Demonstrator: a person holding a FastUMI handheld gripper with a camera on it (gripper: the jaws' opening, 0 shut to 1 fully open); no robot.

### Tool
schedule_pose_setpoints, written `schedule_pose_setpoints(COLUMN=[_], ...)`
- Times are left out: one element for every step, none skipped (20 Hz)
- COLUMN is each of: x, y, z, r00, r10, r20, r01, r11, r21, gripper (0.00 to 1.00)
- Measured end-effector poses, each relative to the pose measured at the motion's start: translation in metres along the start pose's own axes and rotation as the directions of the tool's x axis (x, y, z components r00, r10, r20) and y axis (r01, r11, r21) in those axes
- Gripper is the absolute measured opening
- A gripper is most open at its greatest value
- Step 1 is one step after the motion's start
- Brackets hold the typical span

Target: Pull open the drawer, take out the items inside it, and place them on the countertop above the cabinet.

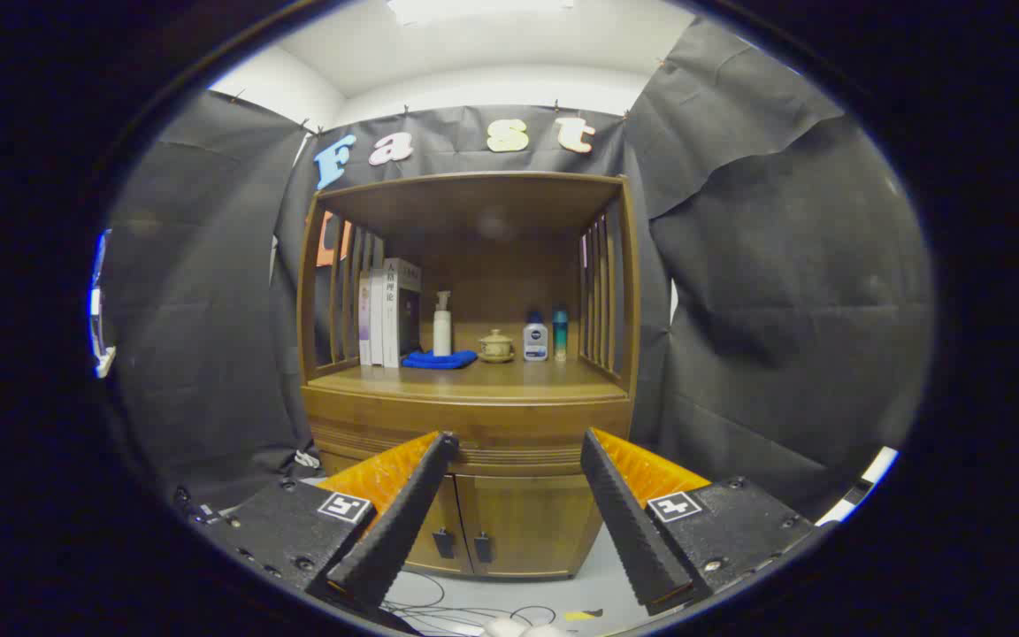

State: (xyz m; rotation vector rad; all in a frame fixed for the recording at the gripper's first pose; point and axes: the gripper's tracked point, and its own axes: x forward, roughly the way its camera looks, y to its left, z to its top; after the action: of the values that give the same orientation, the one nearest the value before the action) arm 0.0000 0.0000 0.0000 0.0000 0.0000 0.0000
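A wooden cabinet (474,425) stands ahead against the black cloth wall. Its drawer front (465,423) sits flush under the countertop (474,376), shut. Below it are two small doors (509,522) with dark handles. My gripper (517,440) is open, its two black ribbed fingers (403,513) spread wide with nothing between them. The fingertips are level with the lower edge of the drawer front and still well short of the cabinet.
On the countertop, under a wooden shelf roof, stand several books (386,311), a white pump bottle (442,326), a blue cloth (439,359), a small lidded pot (496,346) and two small bottles (545,336). Cables (439,609) lie on the floor.
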Motion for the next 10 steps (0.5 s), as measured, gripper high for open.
schedule_pose_setpoints(x=[0.0009,0.0002,-0.0005,-0.0006,-0.0008,-0.0004,-0.0001,0.0000,0.0010,0.0018], y=[-0.0004,-0.0004,-0.0005,0.0006,0.0008,0.0006,0.0019,0.0019,0.0022,0.0028], z=[-0.0004,0.0011,0.0014,0.0025,0.0036,0.0039,0.0026,0.0028,0.0024,0.0021], r00=[1.000,1.000,1.000,1.000,1.000,1.000,1.000,1.000,1.000,1.000], r10=[-0.001,-0.003,-0.004,-0.002,-0.002,-0.001,-0.001,-0.001,-0.002,-0.001], r20=[0.001,0.002,0.005,0.007,0.008,0.010,0.009,0.009,0.008,0.007], r01=[0.001,0.003,0.004,0.002,0.002,0.001,0.001,0.001,0.002,0.001], r11=[1.000,1.000,1.000,1.000,1.000,1.000,1.000,1.000,1.000,1.000], r21=[0.000,-0.002,-0.002,-0.002,-0.003,-0.004,-0.007,-0.009,-0.009,-0.009], gripper=[0.99,0.99,0.99,0.99,0.99,0.99,0.99,0.99,0.99,0.99])
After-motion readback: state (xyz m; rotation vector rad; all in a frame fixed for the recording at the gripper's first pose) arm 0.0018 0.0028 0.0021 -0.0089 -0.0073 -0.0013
